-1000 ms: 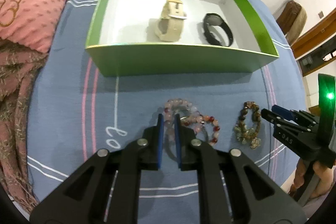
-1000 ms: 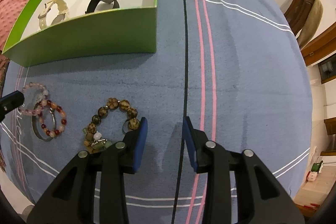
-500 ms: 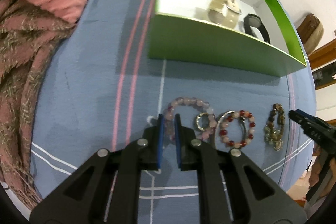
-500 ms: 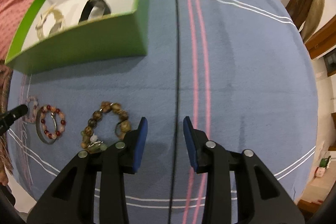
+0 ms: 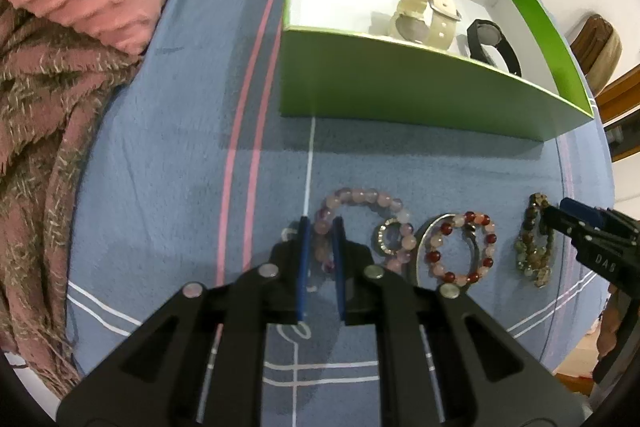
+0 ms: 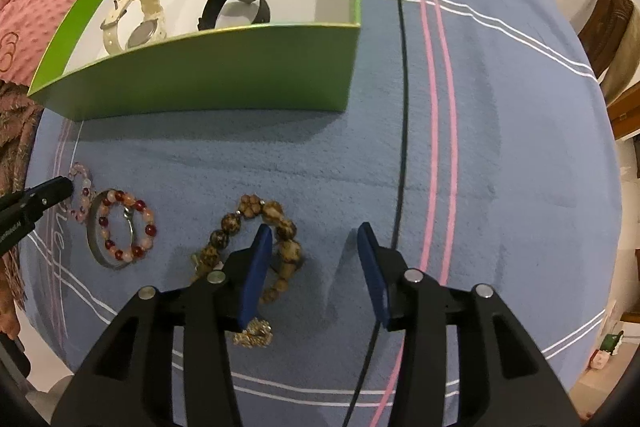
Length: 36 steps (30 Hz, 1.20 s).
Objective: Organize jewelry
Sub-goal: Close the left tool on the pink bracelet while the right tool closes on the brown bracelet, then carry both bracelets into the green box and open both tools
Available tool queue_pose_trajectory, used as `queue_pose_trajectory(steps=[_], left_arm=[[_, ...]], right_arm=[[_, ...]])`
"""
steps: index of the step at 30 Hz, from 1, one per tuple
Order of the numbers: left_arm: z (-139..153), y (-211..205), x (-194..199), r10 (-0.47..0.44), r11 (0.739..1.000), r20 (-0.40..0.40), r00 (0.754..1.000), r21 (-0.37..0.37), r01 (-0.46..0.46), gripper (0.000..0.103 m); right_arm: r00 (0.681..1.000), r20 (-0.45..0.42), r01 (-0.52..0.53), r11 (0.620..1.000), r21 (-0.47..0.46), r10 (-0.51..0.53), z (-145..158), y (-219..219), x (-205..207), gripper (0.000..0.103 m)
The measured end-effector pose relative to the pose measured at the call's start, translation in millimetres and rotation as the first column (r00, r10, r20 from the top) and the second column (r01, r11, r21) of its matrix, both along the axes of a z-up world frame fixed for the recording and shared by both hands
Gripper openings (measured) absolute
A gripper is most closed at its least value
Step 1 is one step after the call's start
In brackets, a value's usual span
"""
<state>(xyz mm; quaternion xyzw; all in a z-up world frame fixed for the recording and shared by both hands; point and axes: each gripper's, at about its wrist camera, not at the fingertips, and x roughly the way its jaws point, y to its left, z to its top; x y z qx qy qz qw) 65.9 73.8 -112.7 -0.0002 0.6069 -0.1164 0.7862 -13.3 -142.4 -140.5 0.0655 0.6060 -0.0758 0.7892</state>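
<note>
Left claw point(image 5: 320, 223) newly clenched on round pale-pink bead bracelet point(image 5: 362, 197); right claw point(image 6: 314, 239) agape beside knobbly brown beads point(image 6: 256, 227).

Left hand-held gripper point(image 5: 320, 227) fingers cover part of the pink bracelet point(image 5: 360, 199); green box point(image 5: 400, 91) wall hides the black watch's point(image 5: 494, 45) lower half.

On the blue blanket point(image 6: 500, 147), 1 green box point(image 6: 224, 75) holds 2 watches: 1 cream point(image 6: 136, 15), 1 black point(image 6: 240, 1). In front of the box, 3 bead bracelets: 1 pink point(image 5: 360, 223), 1 red-and-white point(image 5: 460, 247), 1 brown point(image 6: 260, 243). Also 1 metal bangle point(image 6: 98, 239) under the red-and-white one. Grippers: 2, left point(image 5: 320, 259) & right point(image 6: 312, 267).
</note>
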Motion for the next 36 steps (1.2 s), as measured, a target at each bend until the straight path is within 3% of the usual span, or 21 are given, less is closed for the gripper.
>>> queue_pose_trajectory(steps=[6,7,8,9,17,26,36], left_arm=[[1,-9,-1,-0.011,1.000,0.019,1.000,0.027,0.011,0.011],[1,-9,-1,-0.012,1.000,0.022,1.000,0.026,0.012,0.011],[1,-9,-1,-0.009,1.000,0.023,1.000,0.025,0.008,0.010],[1,-9,-2,-0.004,1.000,0.023,1.000,0.021,0.004,0.009],[12,0,-5,0.002,1.000,0.031,1.000,-0.023,-0.002,0.008],[59,-4,-10,-0.025,0.997,0.120,0.992,-0.068,0.033,0.008],[131,-17,-9,-0.081,0.986,0.267,0.960,-0.121,0.117,0.008]], right_arm=[[0.999,0.001,-0.046,0.998,-0.034,0.046,-2,9,22,0.042],[0.998,0.004,-0.060,0.997,-0.038,0.060,-1,13,21,0.032],[0.997,0.005,-0.071,0.997,-0.035,0.071,0,18,22,0.015],[0.997,0.006,-0.072,0.997,-0.023,0.072,0,21,22,0.010],[0.995,0.076,-0.064,0.998,0.018,0.063,27,33,6,0.010],[0.982,0.173,-0.081,0.996,0.038,0.074,75,36,-2,0.010],[0.953,0.279,-0.137,0.989,0.052,0.117,116,45,-3,0.010]])
